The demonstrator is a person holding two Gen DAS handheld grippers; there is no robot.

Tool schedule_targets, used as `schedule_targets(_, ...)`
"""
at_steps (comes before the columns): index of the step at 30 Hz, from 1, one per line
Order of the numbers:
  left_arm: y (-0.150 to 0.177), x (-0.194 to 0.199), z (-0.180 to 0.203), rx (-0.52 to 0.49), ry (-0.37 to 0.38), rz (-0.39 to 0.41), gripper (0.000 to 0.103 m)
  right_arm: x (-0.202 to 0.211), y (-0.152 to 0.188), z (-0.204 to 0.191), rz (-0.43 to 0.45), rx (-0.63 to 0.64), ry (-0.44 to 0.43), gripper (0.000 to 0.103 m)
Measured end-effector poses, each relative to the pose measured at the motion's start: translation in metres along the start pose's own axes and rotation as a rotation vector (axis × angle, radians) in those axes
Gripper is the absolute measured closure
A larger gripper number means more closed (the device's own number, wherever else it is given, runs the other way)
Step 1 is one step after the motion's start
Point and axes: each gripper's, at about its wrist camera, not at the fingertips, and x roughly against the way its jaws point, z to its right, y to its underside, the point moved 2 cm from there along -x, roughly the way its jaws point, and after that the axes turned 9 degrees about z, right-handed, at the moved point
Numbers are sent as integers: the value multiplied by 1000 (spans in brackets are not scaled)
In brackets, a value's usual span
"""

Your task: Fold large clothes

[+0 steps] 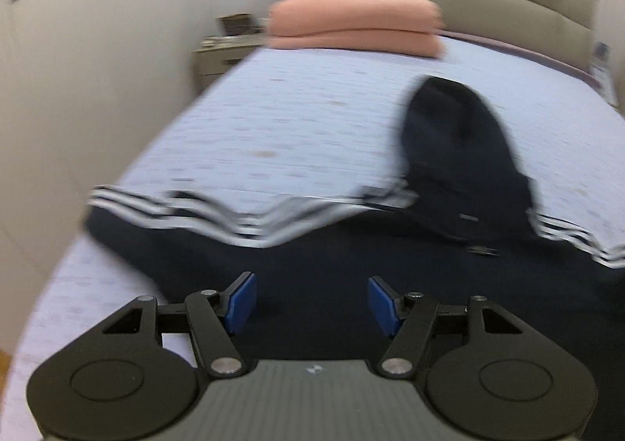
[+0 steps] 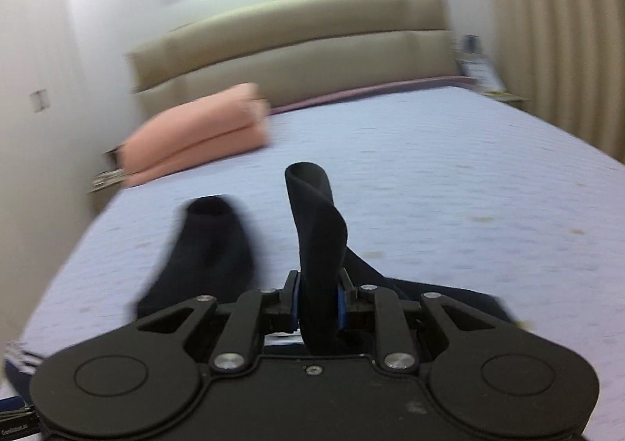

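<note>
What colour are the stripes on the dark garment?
White stripes along the dark navy garment, clearest in the left wrist view.

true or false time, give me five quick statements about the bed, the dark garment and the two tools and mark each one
1. The right tool is closed on a strip of the dark garment. True.
2. The left tool is clamping fabric. False: its blue pads stand apart with nothing pinched between them.
3. A folded pink blanket lies near the headboard. True.
4. The garment is plain, without markings. False: white stripes run along its edge.
5. The bed sheet is dark green. False: it is pale lavender blue.
</note>
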Motion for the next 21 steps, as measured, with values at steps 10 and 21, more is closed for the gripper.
schedule_targets(10, 13, -15, -140, 31, -113, -8, 38, -58, 86, -214, -204, 57, -266, 65)
schedule_targets(21, 22, -57, -115, 26, 118, -39, 37, -51, 103, -138, -285, 175, -60, 41)
